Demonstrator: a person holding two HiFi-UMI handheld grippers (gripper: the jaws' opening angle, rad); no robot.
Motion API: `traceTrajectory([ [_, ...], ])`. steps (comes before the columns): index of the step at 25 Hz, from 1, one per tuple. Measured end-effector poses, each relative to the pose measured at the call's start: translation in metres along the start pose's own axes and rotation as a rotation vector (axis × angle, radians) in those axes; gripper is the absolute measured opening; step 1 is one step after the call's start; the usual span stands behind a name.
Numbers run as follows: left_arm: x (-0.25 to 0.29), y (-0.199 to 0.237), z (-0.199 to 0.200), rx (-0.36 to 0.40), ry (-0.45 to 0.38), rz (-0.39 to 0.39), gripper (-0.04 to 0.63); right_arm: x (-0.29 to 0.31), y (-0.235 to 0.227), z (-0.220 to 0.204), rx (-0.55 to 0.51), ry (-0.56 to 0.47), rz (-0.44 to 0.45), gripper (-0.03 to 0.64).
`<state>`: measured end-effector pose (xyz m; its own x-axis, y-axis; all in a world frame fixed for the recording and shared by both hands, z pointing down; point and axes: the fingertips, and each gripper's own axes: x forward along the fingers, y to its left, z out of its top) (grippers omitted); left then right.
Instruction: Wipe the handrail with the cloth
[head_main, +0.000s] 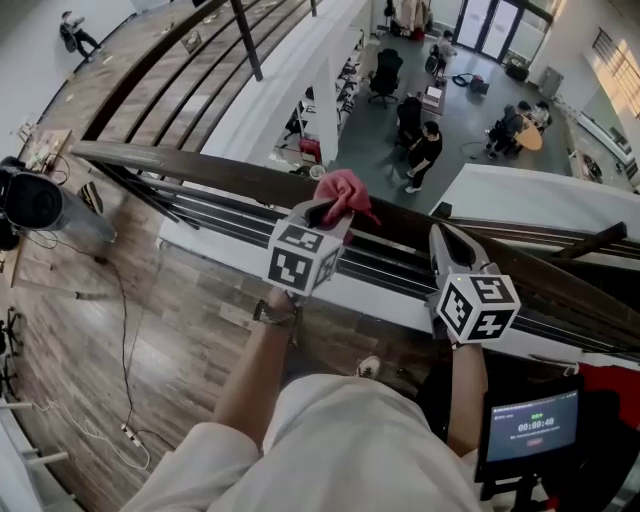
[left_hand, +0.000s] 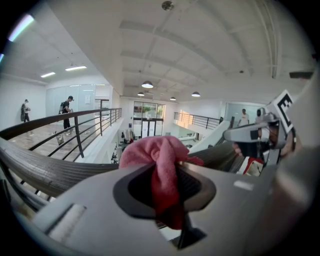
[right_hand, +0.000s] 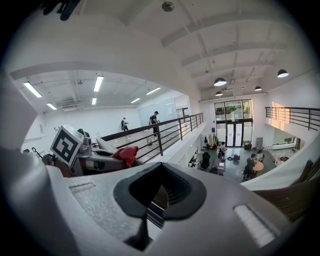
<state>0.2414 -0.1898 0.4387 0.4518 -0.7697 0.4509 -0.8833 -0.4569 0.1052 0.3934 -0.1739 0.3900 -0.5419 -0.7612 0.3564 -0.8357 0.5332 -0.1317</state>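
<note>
No legible text: only blurred timer-like digits on the small screen (head_main: 531, 424) at lower right

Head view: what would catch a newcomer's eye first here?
The pink cloth, clamped in the left hand-held gripper, sits at the dark wooden handrail. Beyond the rail, the view drops to a lower floor with people. The right hand-held gripper is empty, further right along the rail.
</note>
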Motion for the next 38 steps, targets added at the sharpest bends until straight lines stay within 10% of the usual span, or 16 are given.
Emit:
traceTrajectory([
  [18,0.000,-0.018,0.002,0.037,0.005,-0.003,0.092,-0.003,0.002,-0.006,0.014,0.022,0.004,0.003],
  [38,-0.040,0.099,0.000,-0.018,-0.042,0.105,0.092,0.049,0.049,0.018,-0.010,0.035,-0.008,0.003],
])
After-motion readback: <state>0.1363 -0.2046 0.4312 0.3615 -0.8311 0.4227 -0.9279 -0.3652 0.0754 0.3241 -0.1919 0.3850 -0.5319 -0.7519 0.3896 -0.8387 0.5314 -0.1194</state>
